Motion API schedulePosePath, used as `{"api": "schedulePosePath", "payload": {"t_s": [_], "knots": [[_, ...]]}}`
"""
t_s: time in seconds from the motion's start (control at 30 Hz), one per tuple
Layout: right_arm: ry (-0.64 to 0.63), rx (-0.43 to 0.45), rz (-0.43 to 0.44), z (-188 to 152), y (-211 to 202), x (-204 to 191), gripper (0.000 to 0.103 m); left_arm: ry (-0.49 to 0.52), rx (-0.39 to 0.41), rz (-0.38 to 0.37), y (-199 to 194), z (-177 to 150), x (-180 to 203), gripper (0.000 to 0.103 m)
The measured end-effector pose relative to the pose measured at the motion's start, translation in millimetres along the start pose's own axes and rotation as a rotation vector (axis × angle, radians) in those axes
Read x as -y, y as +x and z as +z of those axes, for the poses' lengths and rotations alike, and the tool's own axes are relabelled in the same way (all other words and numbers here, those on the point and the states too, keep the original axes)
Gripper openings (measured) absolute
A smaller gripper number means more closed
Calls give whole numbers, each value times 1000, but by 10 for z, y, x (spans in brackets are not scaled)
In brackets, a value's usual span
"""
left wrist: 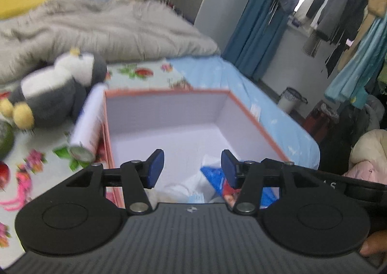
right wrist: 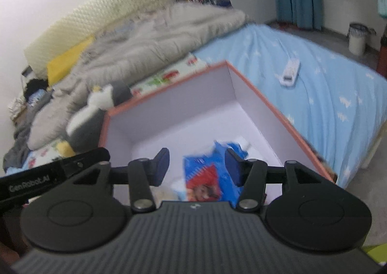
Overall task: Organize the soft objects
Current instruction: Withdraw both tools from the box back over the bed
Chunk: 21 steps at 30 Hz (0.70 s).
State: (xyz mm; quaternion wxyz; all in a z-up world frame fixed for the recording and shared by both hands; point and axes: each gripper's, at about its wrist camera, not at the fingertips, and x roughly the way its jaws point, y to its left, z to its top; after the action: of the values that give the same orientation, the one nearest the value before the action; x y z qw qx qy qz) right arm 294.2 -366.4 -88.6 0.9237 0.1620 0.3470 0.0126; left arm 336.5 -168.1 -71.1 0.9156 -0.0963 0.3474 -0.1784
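Bedroom: bed (right wrist: 314, 75), hanging clothes (left wrist: 343, 8).

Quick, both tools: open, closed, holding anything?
Left tool: open, holding nothing, above the box.
Right tool: open, holding nothing.

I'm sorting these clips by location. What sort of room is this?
Most likely a bedroom: a bed with a blue sheet and rumpled grey blanket, clothes hanging beside a curtain, and a plush penguin next to an open box.

Box (left wrist: 167, 114) open-topped; far half of floor bare, access from above unobstructed. Blue packet (right wrist: 209, 177) and white bag (left wrist: 188, 189) fill near end. Penguin (left wrist: 55, 90) and can (left wrist: 87, 124) crowd left wall.
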Motion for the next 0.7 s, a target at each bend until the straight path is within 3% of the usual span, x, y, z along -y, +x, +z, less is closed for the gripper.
{"api": "schedulePosePath", "payload": {"t_s": [0.33, 0.47, 0.7], "knots": [[-88, 109, 93, 75, -740, -369, 55, 50, 155, 25, -1070, 140, 162, 59], [-137, 123, 125, 31, -971, -527, 55, 74, 191, 55, -1520, 52, 151, 64], [-211, 137, 198, -129, -1288, -840, 55, 52, 236, 98, -2185, -211, 13, 64]]}}
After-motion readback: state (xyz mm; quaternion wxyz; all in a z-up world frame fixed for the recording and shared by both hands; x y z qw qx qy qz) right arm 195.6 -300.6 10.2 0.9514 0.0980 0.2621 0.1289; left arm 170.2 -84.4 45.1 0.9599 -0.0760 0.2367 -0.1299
